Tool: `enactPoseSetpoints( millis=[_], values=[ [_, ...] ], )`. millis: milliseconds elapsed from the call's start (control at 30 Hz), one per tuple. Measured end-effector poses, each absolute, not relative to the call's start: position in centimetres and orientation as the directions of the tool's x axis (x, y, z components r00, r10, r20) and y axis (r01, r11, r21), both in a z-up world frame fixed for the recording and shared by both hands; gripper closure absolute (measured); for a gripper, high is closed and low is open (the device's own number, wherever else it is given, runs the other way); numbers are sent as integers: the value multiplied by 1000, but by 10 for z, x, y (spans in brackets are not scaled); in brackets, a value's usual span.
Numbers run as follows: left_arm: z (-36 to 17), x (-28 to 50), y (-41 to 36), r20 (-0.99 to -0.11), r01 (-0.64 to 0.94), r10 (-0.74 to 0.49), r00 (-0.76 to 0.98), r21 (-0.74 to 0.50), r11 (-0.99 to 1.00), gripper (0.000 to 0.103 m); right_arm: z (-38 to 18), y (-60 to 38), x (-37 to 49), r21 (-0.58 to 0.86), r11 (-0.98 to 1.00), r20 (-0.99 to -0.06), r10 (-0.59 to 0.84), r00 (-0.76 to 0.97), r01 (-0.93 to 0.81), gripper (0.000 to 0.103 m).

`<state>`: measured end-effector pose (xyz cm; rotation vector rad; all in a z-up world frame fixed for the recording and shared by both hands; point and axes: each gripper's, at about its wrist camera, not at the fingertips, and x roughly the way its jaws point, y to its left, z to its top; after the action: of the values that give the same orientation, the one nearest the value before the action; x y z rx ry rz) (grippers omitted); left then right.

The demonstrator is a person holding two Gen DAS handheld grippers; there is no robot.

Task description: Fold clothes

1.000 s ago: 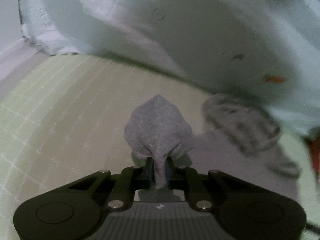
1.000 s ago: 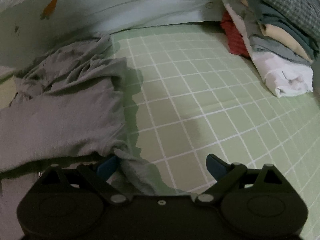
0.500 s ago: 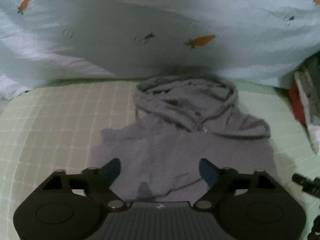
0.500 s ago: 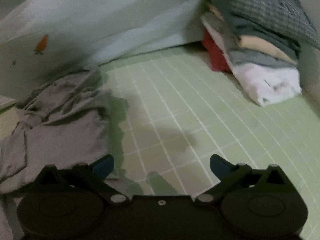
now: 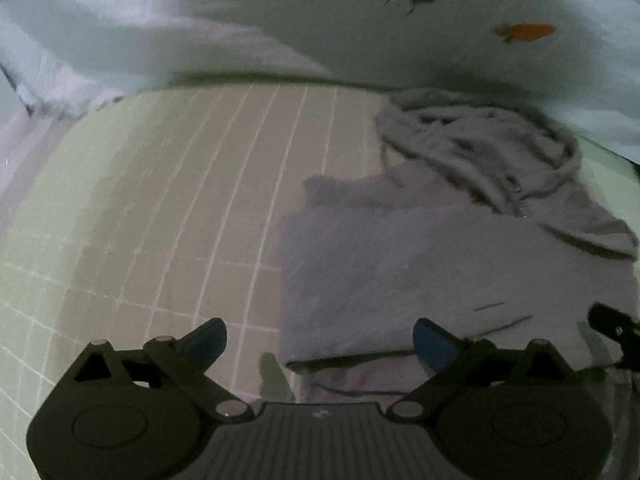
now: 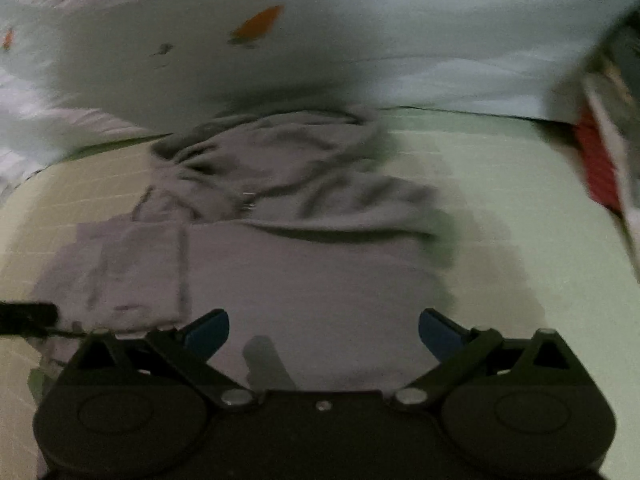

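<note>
A grey hooded sweatshirt (image 5: 460,248) lies flat on the green checked sheet (image 5: 180,208), hood toward the far side, zip pull showing. My left gripper (image 5: 320,340) is open and empty, hovering over the sweatshirt's near left edge. The sweatshirt (image 6: 300,264) fills the middle of the right wrist view, its hood crumpled at the back. My right gripper (image 6: 324,330) is open and empty above the body of the sweatshirt. The tip of the right gripper (image 5: 612,328) shows at the right edge of the left wrist view.
A pale blue duvet with carrot prints (image 5: 400,28) is bunched along the far side, also in the right wrist view (image 6: 320,40). A pile of folded clothes (image 6: 604,152) stands at the far right, blurred. Bare green sheet (image 6: 540,240) lies right of the sweatshirt.
My left gripper let go of a bunched piece of grey cloth and opened, then shifted left. My right gripper swung left from the bare sheet to over the sweatshirt.
</note>
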<state>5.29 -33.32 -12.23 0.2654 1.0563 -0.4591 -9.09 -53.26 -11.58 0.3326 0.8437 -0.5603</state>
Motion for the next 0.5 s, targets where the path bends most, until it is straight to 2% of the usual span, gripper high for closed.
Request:
enactPoseSetpoints(
  millis=[67,267,333,433,500],
  values=[
    [-131,57,-333,-893,479,-222,393,-7,878,4,-117,-525,-74,69,808,-779,-323,537,585,16],
    [-148,61,-331,-907,465,-214,362,-23,885,0,-128,-496,-31,141,870,-784,-192,590,471,25],
    [-152,63,-328,-908,453,-222,354,-41,891,0,-133,-489,-22,149,882,-787,-168,593,447,36],
    [-154,64,-326,-905,454,-236,353,-55,889,0,-139,-493,-20,195,865,-795,-136,591,462,36],
    [-155,63,-325,-903,455,-245,353,-63,888,0,-140,-492,-21,205,873,-791,-119,601,442,43]
  ],
)
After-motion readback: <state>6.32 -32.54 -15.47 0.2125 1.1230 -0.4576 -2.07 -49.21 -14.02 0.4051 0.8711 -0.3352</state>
